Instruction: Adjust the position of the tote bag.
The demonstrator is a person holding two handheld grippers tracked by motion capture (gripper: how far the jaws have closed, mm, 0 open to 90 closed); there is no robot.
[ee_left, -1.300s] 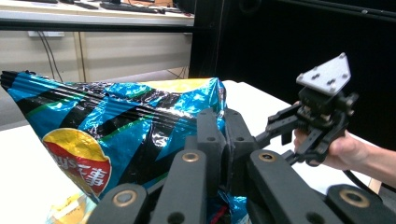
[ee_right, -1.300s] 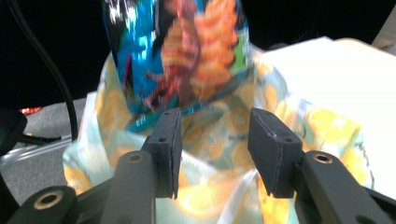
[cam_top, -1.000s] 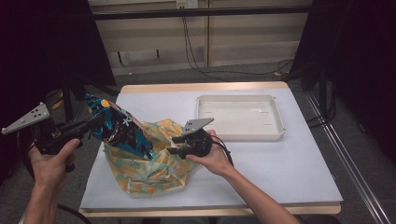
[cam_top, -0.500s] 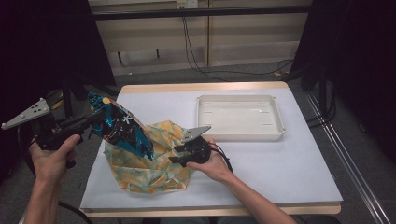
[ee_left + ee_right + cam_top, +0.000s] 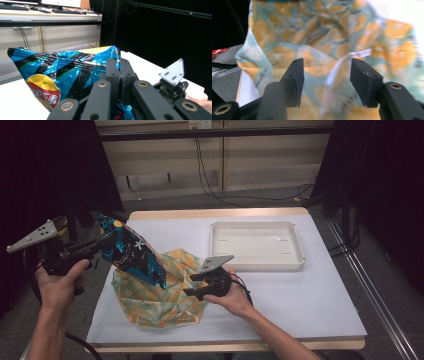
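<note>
A crinkled blue foil crisp packet (image 5: 131, 254) is clamped at its top edge by the left gripper (image 5: 117, 72), whose jaws are pressed together on the foil, and it is held tilted with its lower end inside the mouth of a soft cloth bag printed with orange slices on pale green (image 5: 160, 295), which lies at the near left of the white table (image 5: 310, 295). The right gripper (image 5: 325, 77) is set just before the bag's folds, its jaws having just been opening and standing apart with nothing pinched. The step would likely be done best if a single layer of the rim were taken and lifted, so that the mouth is kept wide while the packet is lowered. A shallow white plastic tray (image 5: 257, 246) is well apart behind; loose folds could be caught by the packet's corner.
</note>
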